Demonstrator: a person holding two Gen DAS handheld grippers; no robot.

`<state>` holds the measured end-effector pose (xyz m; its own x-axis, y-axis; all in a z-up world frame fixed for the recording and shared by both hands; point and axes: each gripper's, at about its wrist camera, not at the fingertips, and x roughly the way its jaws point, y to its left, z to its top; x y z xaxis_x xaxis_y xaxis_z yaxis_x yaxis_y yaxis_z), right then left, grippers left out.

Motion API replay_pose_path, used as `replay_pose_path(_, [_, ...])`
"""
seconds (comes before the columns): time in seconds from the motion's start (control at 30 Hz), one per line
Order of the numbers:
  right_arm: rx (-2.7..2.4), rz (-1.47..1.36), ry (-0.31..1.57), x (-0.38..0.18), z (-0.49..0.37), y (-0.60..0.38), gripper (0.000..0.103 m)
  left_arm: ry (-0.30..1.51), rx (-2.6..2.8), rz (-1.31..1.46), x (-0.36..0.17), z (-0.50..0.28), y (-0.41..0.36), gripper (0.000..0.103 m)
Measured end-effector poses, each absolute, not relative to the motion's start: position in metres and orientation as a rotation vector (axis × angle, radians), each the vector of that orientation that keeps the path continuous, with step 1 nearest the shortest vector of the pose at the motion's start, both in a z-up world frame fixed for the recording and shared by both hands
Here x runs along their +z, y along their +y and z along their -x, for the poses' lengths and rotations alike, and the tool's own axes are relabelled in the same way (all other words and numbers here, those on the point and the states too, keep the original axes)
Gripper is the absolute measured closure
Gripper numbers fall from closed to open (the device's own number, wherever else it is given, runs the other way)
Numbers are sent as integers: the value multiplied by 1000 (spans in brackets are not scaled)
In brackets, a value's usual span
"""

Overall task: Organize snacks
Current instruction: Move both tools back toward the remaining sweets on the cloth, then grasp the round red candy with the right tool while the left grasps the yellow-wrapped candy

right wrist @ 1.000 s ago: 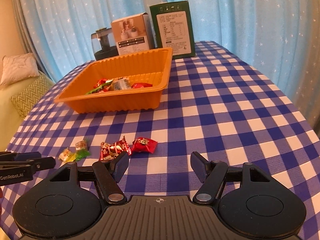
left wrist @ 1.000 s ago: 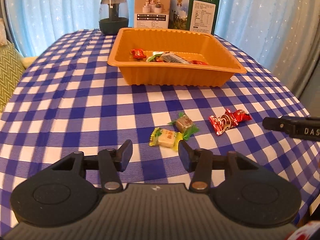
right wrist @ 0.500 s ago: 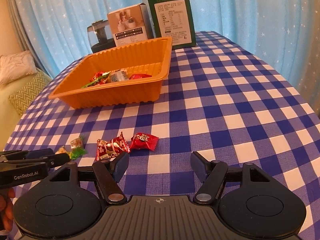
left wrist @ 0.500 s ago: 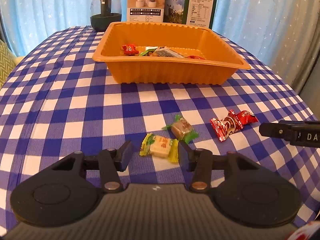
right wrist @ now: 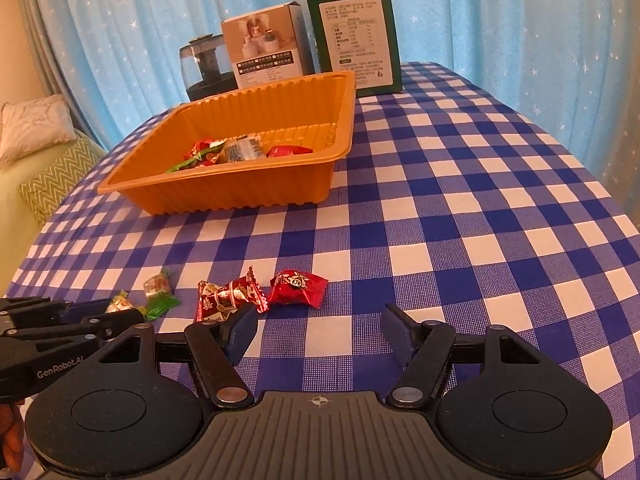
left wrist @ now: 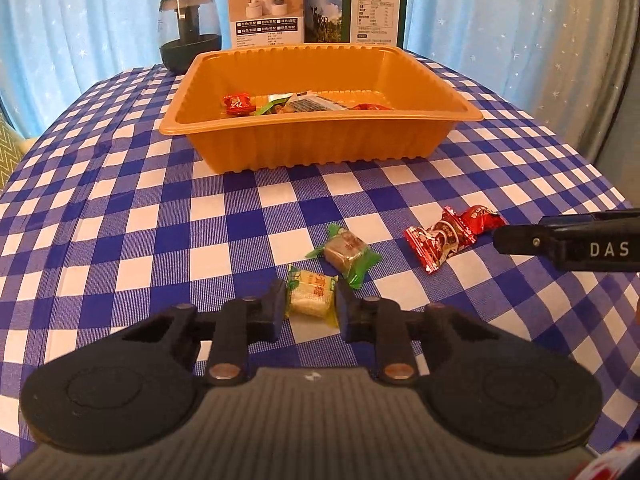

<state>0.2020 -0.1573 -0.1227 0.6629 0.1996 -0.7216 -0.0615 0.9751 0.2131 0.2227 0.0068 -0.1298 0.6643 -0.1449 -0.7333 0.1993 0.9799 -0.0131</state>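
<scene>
Yellow-wrapped candy (left wrist: 312, 295) sits low centre of the left wrist view on the checked cloth (left wrist: 120, 216), between the left gripper (left wrist: 311, 307) fingers; jaws closing, pads touching both sides of wrapper. Green-wrapped candy (left wrist: 347, 251) just above-right, two red candies (left wrist: 448, 236) further right. Orange tray (left wrist: 320, 140) w/ several sweets, upper centre. Right gripper (right wrist: 318, 330) half-wide, nothing between, red candies just above its left finger.

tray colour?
Orange; the tray shows best in the left wrist view.
</scene>
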Motion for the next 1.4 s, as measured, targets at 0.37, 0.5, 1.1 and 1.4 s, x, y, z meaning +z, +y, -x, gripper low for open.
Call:
replay_pose_path(0.37, [178, -82, 817, -124, -210, -146, 35, 821, -197, -43, -126, -220, 10, 80])
replay_pose_path(0.5, [163, -84, 827, -129, -220, -147, 35, 823, -199, -33, -126, -221, 11, 80])
replay_pose_path(1.1, [161, -50, 804, -135, -228, -135, 62, 817, -214, -40, -124, -221, 5, 80])
replay_pose_path(1.4, [171, -27, 798, -131, -223, -127, 77, 807, -208, -36, -121, -220, 8, 80])
